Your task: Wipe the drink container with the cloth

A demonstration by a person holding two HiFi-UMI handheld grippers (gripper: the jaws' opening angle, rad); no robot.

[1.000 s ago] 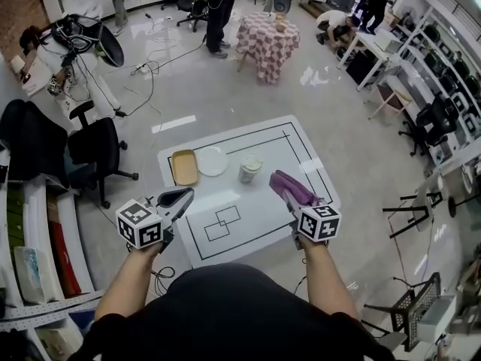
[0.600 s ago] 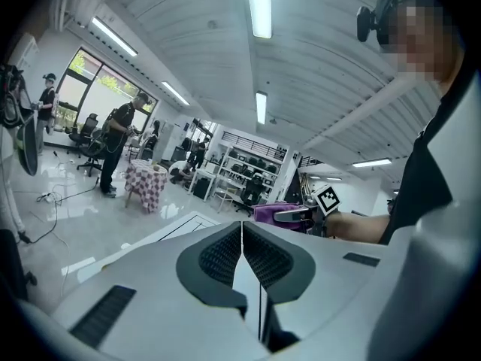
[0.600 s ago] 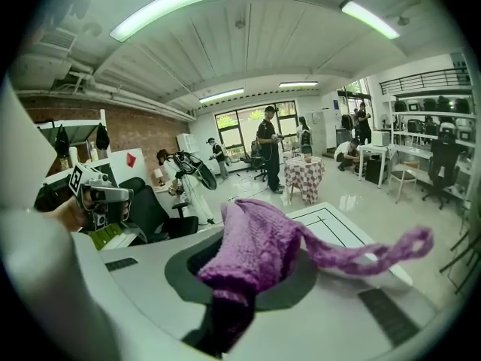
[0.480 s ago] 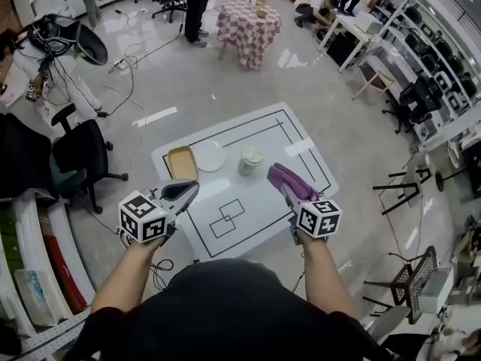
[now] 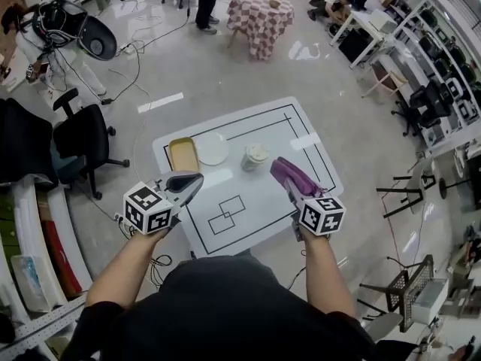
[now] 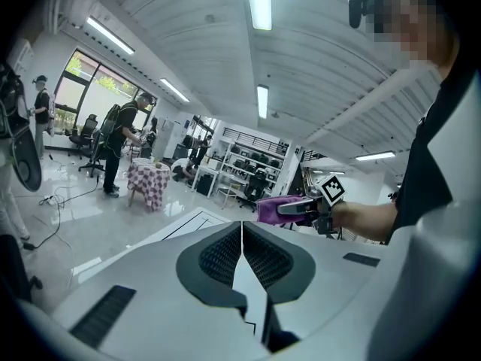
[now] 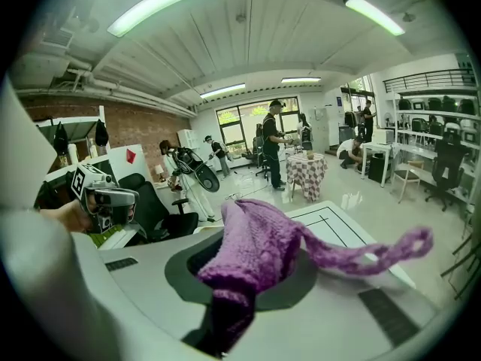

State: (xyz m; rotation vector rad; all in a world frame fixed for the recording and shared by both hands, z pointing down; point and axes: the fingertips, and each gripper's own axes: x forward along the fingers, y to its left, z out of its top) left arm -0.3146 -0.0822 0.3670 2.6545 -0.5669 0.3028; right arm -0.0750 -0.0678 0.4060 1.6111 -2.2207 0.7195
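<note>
sandwiching the cloth are the right gripper fingers.

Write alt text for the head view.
Seen from above, a person holds two tools over a white table: the right tool grips a purple cloth, the left tool is shut and empty. Beyond them stand a drink container, a white plate and a tan tray.

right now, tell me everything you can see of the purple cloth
The purple cloth is a knitted, fuzzy piece, bunched up and clamped in the right tongs. A thin looped strand trails off to one side. It is held over the white table, short of the drink cup, touching nothing else.
</note>
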